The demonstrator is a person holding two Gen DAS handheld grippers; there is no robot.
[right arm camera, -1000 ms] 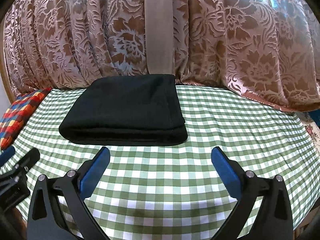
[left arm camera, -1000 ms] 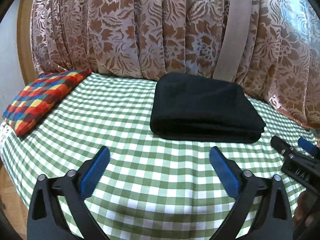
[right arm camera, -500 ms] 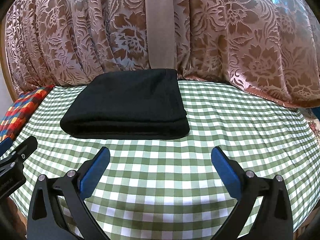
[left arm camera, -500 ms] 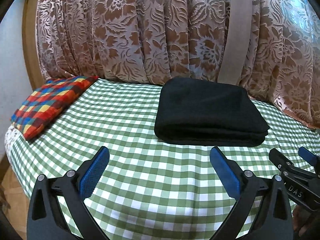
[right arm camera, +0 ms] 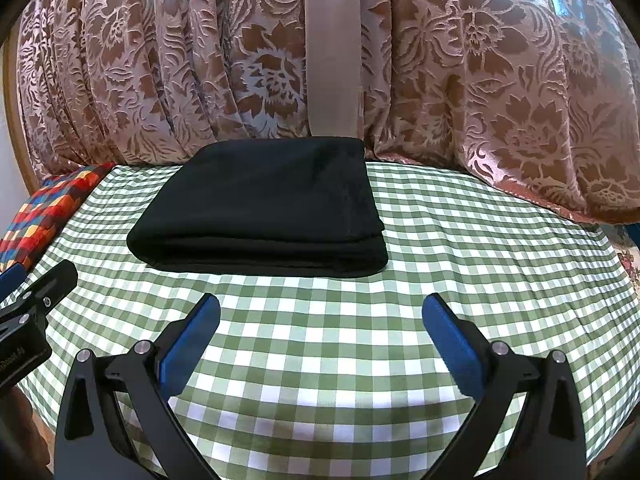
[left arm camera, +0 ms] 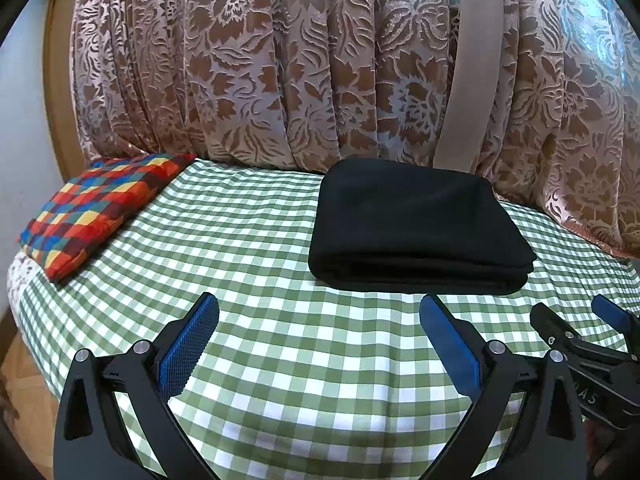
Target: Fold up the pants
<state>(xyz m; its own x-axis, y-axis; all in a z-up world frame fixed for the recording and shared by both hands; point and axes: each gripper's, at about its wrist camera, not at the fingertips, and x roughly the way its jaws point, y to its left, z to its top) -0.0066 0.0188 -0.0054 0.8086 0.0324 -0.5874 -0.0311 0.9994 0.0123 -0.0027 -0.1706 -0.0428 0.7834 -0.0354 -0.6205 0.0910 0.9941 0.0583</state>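
The black pants [left arm camera: 416, 228] lie folded in a thick neat rectangle on the green checked bedcover [left arm camera: 260, 248], near the curtain; they also show in the right wrist view [right arm camera: 264, 204]. My left gripper [left arm camera: 318, 312] is open and empty, held above the cover in front of the pants. My right gripper [right arm camera: 320, 312] is open and empty too, in front of the pants' folded edge. Neither touches the pants. The right gripper [left arm camera: 576, 324] shows at the right edge of the left wrist view.
A multicoloured checked pillow [left arm camera: 96, 208] lies at the left end of the bed. A brown floral curtain [left arm camera: 320, 72] hangs close behind the pants. The bed's front edge drops off below the grippers. The left gripper's finger [right arm camera: 40, 292] shows at the left of the right wrist view.
Both grippers have drawn back and a little up from the folded pants, which now sit farther away. The jaws stay open; the pants have not moved.
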